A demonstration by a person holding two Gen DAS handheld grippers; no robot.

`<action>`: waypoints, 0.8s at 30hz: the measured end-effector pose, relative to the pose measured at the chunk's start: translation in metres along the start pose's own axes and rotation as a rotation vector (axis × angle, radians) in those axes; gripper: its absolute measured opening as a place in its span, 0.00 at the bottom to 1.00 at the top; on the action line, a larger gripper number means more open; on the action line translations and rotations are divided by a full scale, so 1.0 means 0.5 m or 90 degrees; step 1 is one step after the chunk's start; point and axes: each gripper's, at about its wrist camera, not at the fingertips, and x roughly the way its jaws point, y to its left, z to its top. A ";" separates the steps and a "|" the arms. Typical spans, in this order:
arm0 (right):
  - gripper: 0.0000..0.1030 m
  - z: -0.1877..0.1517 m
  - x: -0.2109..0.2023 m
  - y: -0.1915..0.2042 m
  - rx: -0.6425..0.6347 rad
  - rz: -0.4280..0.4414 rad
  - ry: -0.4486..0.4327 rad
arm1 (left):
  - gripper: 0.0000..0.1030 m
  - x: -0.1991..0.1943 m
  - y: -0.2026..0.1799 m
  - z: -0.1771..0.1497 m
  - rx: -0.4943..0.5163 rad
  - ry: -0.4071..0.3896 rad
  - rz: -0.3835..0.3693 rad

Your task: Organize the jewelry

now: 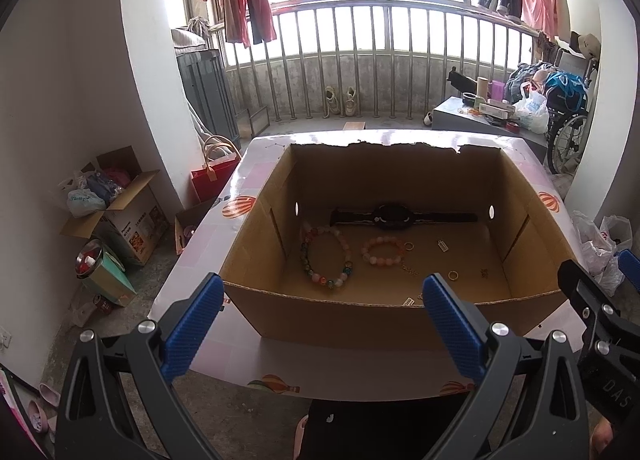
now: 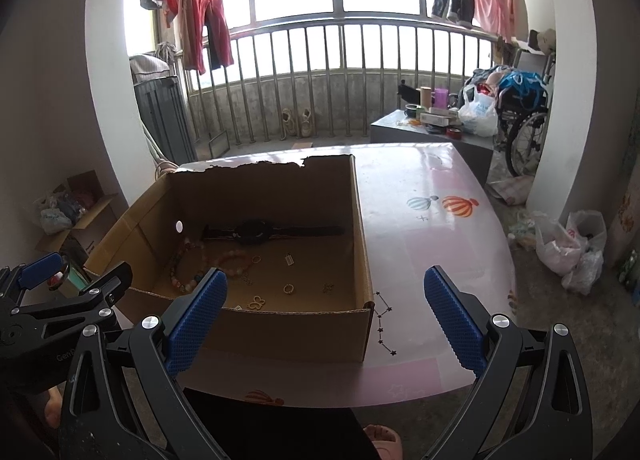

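Hovering near the front edge of the desk (image 2: 420, 188), both grippers are standing spread wide with nothing between their fingers. Left gripper (image 1: 322, 324) is facing the near wall of the cardboard box (image 1: 536, 244), fingers short of it. Right gripper (image 2: 326, 316) is sitting off the box's right front corner. Inside the box, beyond the fingers, are lying the black watch (image 1: 394, 216) along the far wall, the large beaded bracelet (image 1: 326, 256) at left, the pink bracelet (image 1: 383, 251) beside it, a gold ring (image 1: 453, 275) and small charms toward the front.
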 end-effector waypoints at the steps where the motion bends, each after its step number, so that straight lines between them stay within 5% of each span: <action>1: 0.92 -0.001 -0.002 -0.002 -0.003 -0.002 -0.001 | 0.95 0.005 0.004 0.001 0.001 0.003 0.004; 24: 0.92 0.005 -0.009 -0.011 -0.012 -0.016 -0.002 | 0.95 0.012 0.009 0.004 0.000 0.013 0.005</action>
